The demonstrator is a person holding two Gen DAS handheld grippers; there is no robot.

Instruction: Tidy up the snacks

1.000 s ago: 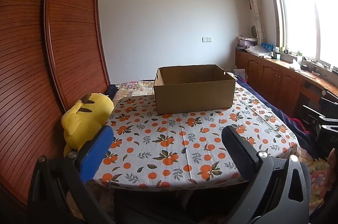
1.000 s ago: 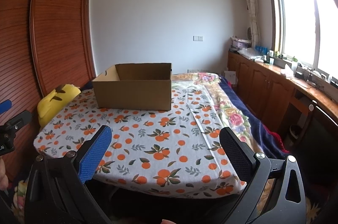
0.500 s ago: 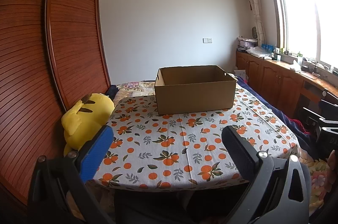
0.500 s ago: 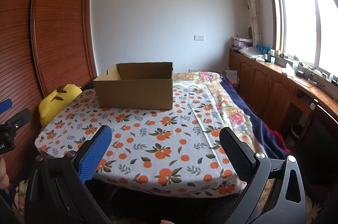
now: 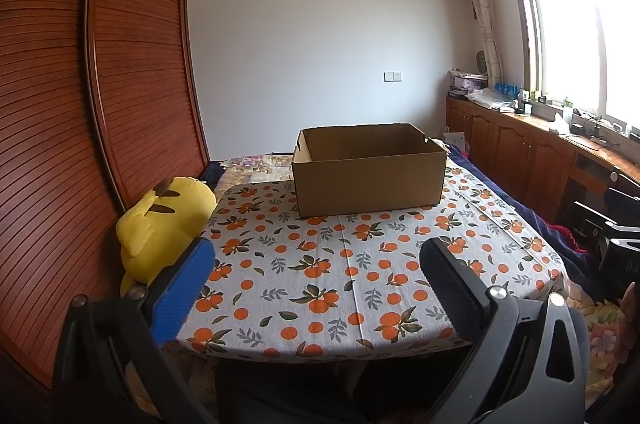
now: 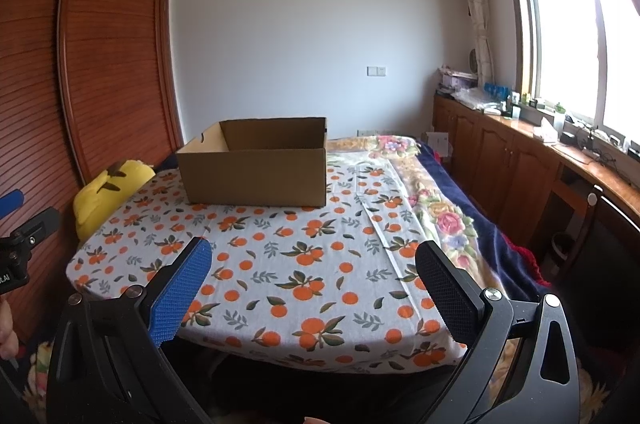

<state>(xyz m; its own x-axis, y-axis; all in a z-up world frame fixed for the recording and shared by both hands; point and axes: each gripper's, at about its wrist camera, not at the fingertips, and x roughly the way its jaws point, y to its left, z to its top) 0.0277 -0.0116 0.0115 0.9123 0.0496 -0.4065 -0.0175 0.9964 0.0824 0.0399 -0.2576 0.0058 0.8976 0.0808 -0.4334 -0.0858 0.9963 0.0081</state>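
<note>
A plain brown cardboard box (image 5: 368, 169), rectangular, matte and open-topped with a hand slot cut in its left end wall, stands on the far part of the table (image 5: 360, 276), well apart from both grippers. From these angles its floor is hidden, so its contents cannot be told. The table wears a smooth white cloth printed with oranges and green leaves. The left gripper (image 5: 320, 288) is spread wide with nothing between its fingers, one pad ribbed blue, the other finely textured black; the right gripper (image 6: 316, 288) stands equally wide and bare. A soft yellow plush toy (image 5: 160, 220) slumps against the slatted reddish wooden wardrobe (image 5: 80, 103) at the table's left edge.
</note>
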